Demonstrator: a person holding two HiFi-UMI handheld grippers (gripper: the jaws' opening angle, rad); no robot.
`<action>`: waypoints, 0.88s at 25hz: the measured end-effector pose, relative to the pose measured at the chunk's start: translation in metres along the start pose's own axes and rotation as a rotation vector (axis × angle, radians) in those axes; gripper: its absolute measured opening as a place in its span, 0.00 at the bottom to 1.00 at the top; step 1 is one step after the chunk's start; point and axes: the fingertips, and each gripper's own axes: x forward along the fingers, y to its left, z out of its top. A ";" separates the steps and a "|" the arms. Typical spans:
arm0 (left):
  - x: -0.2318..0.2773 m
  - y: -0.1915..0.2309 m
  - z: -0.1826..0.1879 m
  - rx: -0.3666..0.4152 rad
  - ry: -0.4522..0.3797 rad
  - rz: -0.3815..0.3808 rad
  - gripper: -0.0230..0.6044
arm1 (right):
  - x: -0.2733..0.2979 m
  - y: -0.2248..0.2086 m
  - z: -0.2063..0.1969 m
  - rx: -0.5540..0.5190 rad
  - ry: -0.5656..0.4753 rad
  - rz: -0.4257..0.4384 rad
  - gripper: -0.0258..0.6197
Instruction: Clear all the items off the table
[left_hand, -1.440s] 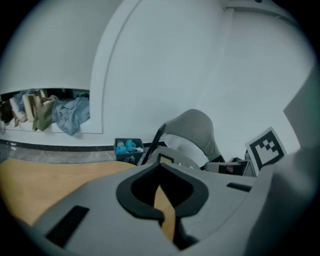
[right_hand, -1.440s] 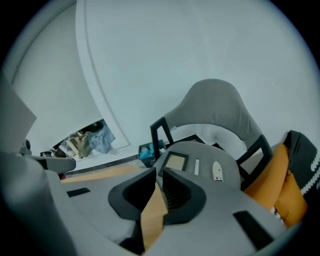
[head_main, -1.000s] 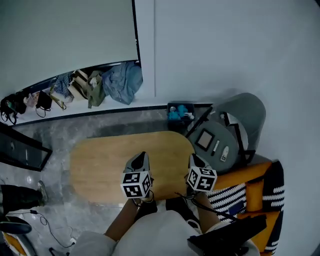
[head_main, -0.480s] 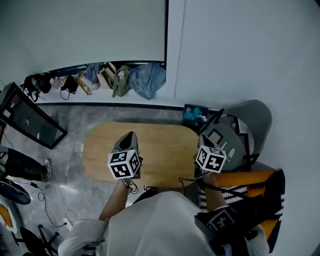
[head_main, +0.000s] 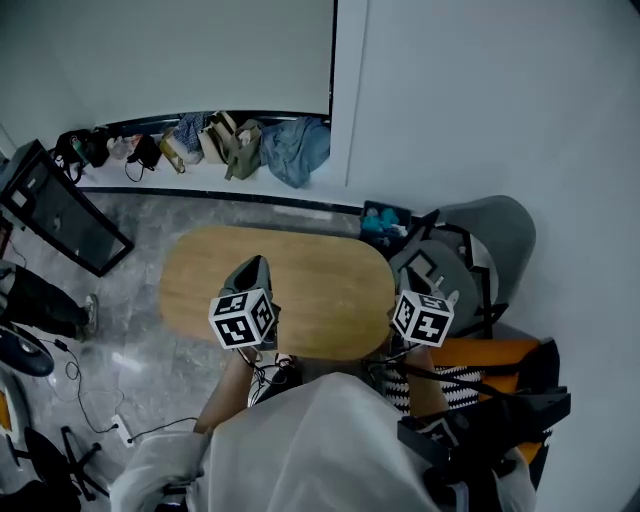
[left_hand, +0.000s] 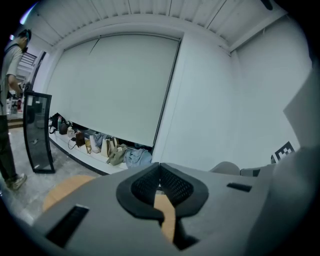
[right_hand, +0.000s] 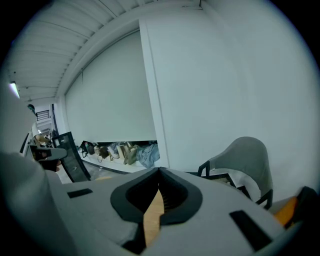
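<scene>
The oval wooden table (head_main: 320, 270) has a bare top with no items on it. My left gripper (head_main: 252, 268) hangs over its near left part, its marker cube toward me. In the left gripper view its jaws meet at the tips, shut on nothing (left_hand: 160, 166), and a strip of the table (left_hand: 65, 186) shows below. My right gripper (head_main: 405, 296) is over the table's near right edge, mostly hidden behind its cube. The right gripper view shows this gripper (right_hand: 159, 173) shut and empty too.
A grey chair (head_main: 495, 235) to the right of the table holds a flat box and small items. A blue item (head_main: 385, 222) lies on the floor behind the table. Bags and clothes (head_main: 240, 145) line the far wall. A black framed panel (head_main: 60, 215) and a person (left_hand: 9, 105) stand at left. An orange striped seat (head_main: 480, 358) is near right.
Both grippers have risen off the table, and the left one has shifted leftward. The head view has lifted and swung left, so the table looks smaller and the black panel has come into view.
</scene>
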 end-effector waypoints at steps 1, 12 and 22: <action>-0.002 -0.001 -0.002 -0.001 0.002 0.002 0.05 | -0.001 0.001 0.000 -0.001 0.000 0.001 0.08; -0.004 -0.005 0.005 0.037 -0.008 -0.015 0.05 | -0.003 0.017 0.012 -0.037 -0.035 0.017 0.08; 0.006 -0.005 0.016 0.068 0.014 -0.029 0.05 | 0.010 0.028 0.014 -0.036 -0.021 0.031 0.08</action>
